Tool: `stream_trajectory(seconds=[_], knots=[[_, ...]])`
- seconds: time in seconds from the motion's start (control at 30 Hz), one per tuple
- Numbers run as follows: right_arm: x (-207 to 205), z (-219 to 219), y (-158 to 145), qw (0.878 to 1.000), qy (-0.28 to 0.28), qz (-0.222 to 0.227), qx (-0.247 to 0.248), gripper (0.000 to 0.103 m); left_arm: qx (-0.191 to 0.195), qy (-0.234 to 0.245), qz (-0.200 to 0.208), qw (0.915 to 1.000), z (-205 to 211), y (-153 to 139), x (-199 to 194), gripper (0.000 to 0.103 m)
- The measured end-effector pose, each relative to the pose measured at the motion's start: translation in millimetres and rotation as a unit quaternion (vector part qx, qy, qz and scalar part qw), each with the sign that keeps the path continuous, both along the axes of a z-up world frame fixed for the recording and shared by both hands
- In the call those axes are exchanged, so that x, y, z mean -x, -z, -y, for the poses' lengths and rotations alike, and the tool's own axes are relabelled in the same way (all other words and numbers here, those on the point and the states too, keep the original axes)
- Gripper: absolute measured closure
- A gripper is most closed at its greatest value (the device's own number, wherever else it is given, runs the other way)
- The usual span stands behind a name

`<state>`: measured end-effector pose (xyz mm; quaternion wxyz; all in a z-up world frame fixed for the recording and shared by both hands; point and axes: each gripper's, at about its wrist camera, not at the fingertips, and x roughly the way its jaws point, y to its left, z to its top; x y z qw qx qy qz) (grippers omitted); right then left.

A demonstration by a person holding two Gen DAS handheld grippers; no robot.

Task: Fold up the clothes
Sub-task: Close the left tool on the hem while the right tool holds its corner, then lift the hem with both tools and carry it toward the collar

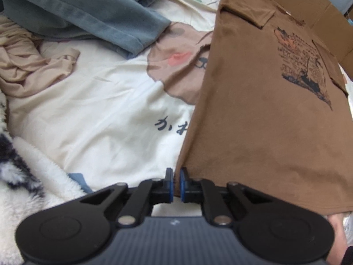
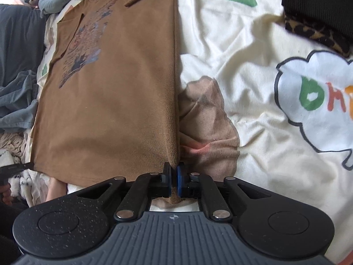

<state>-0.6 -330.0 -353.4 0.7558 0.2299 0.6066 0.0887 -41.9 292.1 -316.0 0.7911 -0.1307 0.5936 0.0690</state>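
- The shirt (image 1: 264, 110) lies flat on the bedsheet (image 1: 99, 114), its sides folded in.
- The left gripper (image 1: 176, 184) is at the shirt's near left corner.
- The right gripper (image 2: 173, 182) is at its near right corner.
- A pile of clothes (image 1: 72, 15) lies left of the shirt.
- A cardboard box (image 1: 313, 8) stands behind it.

Cream printed bedsheet (image 1: 106, 114): dark blue Japanese characters "かま", partly covered. Its white speech bubble (image 2: 315, 101): green and orange letters "OH". Brown t-shirt (image 1: 264, 121): print illegible.

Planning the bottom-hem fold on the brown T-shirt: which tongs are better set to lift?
Right tongs: brown fabric of the T-shirt sits pinched between them. Left tongs are shut beside the corner, apparently empty.
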Motion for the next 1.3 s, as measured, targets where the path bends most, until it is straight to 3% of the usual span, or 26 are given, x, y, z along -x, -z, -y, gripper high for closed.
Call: stream_trajectory(seconds=[0.17, 0.77, 1.3], knots=[[0.1, 8.1, -25.4, 1.0, 0.023, -0.003, -0.001, 0.101, 0.011, -0.011, 0.009, 0.9998, -1.5, -26.4, 3.0, 0.098], [-8.0, 12.2, -110.4, 0.999, 0.018, 0.036, 0.021, 0.101, 0.034, -0.007, 0.028, 0.999, 11.6, -96.8, -3.5, 0.098], [7.0, 22.2, -176.7, 0.996, 0.022, 0.071, 0.042, 0.102, 0.051, -0.006, 0.042, 0.9978, 28.8, -141.2, 20.4, 0.099]])
